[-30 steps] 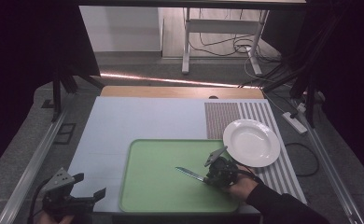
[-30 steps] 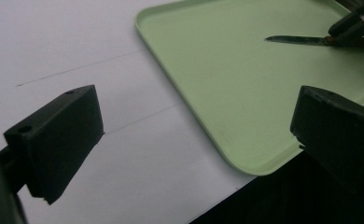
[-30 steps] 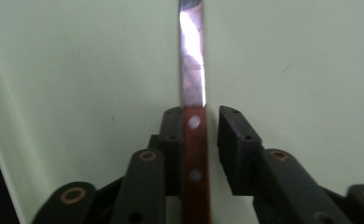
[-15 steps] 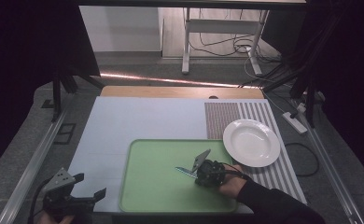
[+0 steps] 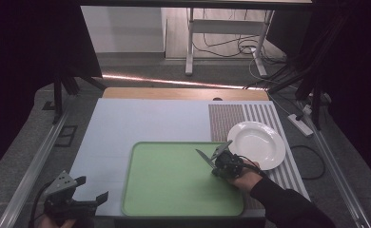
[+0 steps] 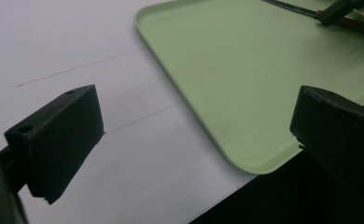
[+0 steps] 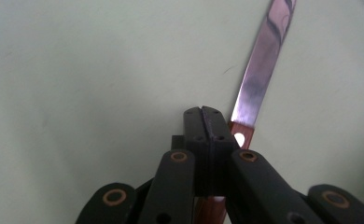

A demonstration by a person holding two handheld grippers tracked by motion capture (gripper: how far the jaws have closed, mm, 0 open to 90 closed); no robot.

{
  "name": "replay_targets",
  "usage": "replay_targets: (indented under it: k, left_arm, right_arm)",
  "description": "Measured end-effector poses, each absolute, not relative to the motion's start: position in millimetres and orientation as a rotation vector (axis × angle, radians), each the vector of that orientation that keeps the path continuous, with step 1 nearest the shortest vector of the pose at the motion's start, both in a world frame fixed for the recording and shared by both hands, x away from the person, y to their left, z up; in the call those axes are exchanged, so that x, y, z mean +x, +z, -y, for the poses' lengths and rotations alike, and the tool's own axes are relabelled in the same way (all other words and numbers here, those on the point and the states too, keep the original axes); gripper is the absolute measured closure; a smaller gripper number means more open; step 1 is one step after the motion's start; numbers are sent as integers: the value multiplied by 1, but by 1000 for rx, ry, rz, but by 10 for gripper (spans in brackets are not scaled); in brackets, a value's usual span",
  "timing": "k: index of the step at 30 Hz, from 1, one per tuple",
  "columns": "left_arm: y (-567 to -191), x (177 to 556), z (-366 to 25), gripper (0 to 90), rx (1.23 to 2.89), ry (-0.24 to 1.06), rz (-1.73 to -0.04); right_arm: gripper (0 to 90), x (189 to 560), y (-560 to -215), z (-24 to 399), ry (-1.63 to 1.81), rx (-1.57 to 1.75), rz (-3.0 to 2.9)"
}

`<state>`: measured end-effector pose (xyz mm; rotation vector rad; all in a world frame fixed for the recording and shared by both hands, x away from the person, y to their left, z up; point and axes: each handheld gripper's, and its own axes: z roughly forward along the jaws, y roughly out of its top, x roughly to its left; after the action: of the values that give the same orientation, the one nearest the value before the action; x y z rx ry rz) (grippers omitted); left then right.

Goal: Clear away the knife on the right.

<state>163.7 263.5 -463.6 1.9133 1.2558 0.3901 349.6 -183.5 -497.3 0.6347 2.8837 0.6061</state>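
A knife with a steel blade point(image 5: 203, 155) and a reddish-brown handle is over the right part of the green tray point(image 5: 174, 185). My right gripper point(image 5: 220, 160) is shut on the knife's handle; the blade point(image 7: 264, 60) sticks out past the closed jaws point(image 7: 208, 122), just above the tray. A white plate point(image 5: 257, 142) stands right of the tray on the striped mat. My left gripper point(image 5: 92, 187) is open with nothing between its jaws at the table's front left corner. Its own view point(image 6: 194, 135) looks across the tray's near corner point(image 6: 245, 70) to the knife point(image 6: 292, 6).
The tray lies on a pale blue table top point(image 5: 141, 123). A striped grey mat point(image 5: 231, 118) covers the table's right strip. The table's front edge runs just below the tray, and metal rails flank both sides.
The right gripper slid left to the knife, then drew back right and away with it; the blade now points up-left, nearer the plate. The left gripper has not moved.
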Motion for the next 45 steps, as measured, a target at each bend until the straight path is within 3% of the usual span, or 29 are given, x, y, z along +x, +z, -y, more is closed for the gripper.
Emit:
replay_targets:
  k: [24,45]
  left_arm:
    - [-464,164,-263,26,1922,390,-1260]
    - [-463,164,-263,26,1922,393,-1252]
  right_arm:
    - [900,381,-500,182,683,738,-2840]
    - [900,372,-493,229,595,897,-2887]
